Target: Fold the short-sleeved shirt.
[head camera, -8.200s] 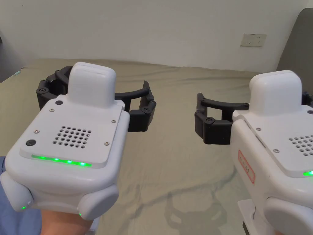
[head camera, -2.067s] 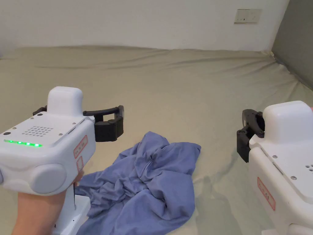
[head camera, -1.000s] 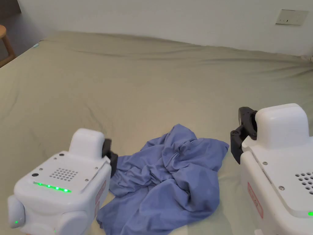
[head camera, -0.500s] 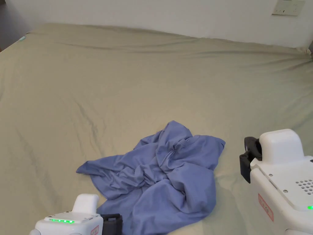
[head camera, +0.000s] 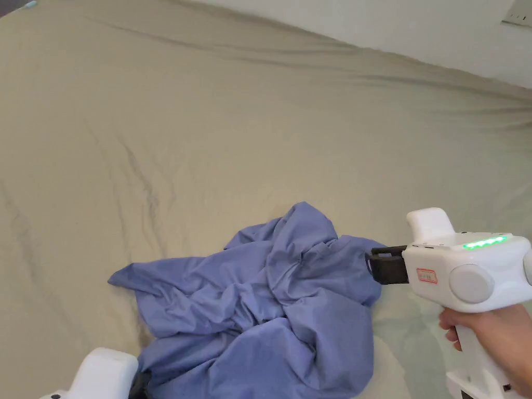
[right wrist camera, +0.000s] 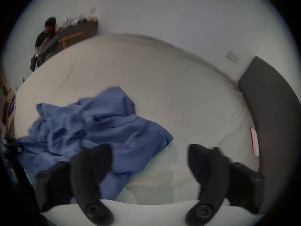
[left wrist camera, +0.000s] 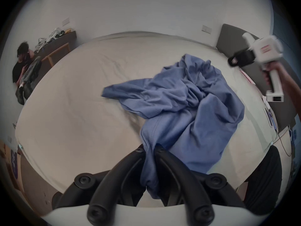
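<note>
A crumpled blue short-sleeved shirt (head camera: 270,306) lies in a heap on the bed's khaki sheet (head camera: 234,130). In the left gripper view the shirt (left wrist camera: 182,102) runs down into my left gripper (left wrist camera: 150,149), whose black jaws are shut on a bunched edge of the cloth. In the head view the left gripper's white body (head camera: 98,376) is at the bottom left, at the shirt's near edge. My right gripper (head camera: 371,262), held by a hand, hovers at the shirt's right edge. In the right gripper view its jaws (right wrist camera: 149,149) stand wide apart, open, over the shirt's corner (right wrist camera: 114,131).
A dark grey headboard (right wrist camera: 276,115) borders the bed on the right. A wall with an outlet plate (head camera: 519,18) runs behind. Another person (left wrist camera: 24,69) sits on the floor far left beside a wooden bench (left wrist camera: 57,51). A cable (left wrist camera: 281,141) hangs near the bed's right corner.
My left gripper dropped to the shirt's near edge and closed on it. My right gripper turned inward and moved left to the shirt's right edge. The head camera tilted down.
</note>
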